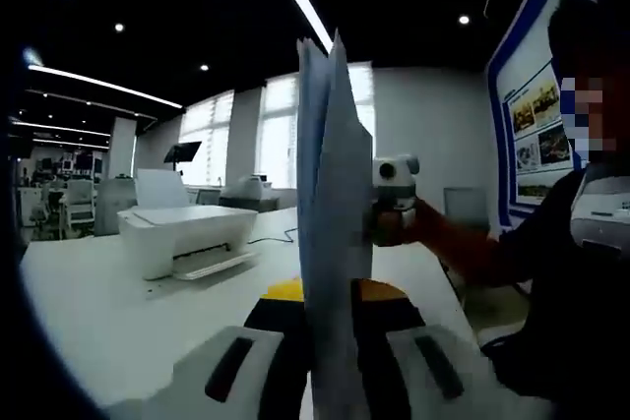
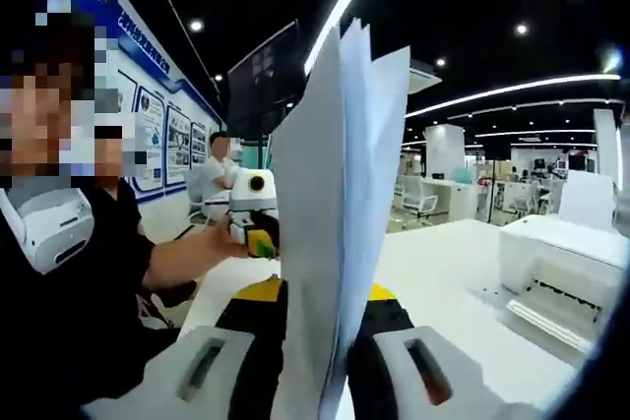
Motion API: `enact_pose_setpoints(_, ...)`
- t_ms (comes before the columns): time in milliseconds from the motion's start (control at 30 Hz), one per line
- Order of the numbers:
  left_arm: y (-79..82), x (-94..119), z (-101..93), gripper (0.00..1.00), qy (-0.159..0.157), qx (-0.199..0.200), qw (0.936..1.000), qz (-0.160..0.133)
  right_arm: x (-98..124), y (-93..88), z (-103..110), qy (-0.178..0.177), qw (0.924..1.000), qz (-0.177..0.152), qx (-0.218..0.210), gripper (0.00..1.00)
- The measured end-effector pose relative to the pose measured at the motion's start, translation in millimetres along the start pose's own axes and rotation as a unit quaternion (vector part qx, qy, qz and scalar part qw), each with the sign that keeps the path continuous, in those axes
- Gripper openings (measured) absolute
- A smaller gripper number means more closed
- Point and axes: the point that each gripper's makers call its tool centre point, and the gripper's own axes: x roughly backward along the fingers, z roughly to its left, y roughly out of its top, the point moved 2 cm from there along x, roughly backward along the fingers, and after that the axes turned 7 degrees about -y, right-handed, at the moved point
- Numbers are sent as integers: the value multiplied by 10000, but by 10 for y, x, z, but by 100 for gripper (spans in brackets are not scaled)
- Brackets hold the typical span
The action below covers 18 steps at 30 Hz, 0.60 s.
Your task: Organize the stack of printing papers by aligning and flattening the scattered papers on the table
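A stack of white printing papers (image 1: 333, 194) stands upright and edge-on between the jaws of my left gripper (image 1: 330, 346), which is shut on its lower edge. From the right, my right gripper (image 1: 382, 223) holds the same stack at its far side. In the right gripper view the papers (image 2: 340, 184) rise fanned at the top between the jaws of my right gripper (image 2: 320, 361), also shut on them. The left gripper (image 2: 258, 233) comes in from the left behind the sheets. The stack is held above the white table (image 1: 98, 312).
A white printer (image 1: 187, 238) sits on the table (image 2: 443, 263), seen again as the printer (image 2: 566, 268) at the right. The person holding the grippers sits close by (image 2: 79, 272). Office desks and chairs fill the background.
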Motion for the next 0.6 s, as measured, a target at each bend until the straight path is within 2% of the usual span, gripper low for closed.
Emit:
enact_pose_setpoints(33, -10, 0, -16, 7, -91, -18, 9999, 49, 24, 7, 13, 92, 9999, -18, 67, 0)
enact_pose_setpoints(133, 5, -29, -24, 6, -30, -194, 9998, 59, 34, 7, 2, 6, 9999, -29, 144, 0)
enact_pose_setpoints(400, 115, -34, -115, 6, -170, -86, 9998, -7, 76, 106, 50, 33, 9998, -126, 117, 0)
enact_pose_setpoints(533, 162, -29, -174, 6, -284, 345, 9990, -88, 100, 161, 121, 151, 9997, -123, -151, 0)
enact_pose_setpoints(600, 166, -33, -196, 6, -323, 462, 9984, -109, 104, 169, 143, 178, 9988, -110, -447, 0)
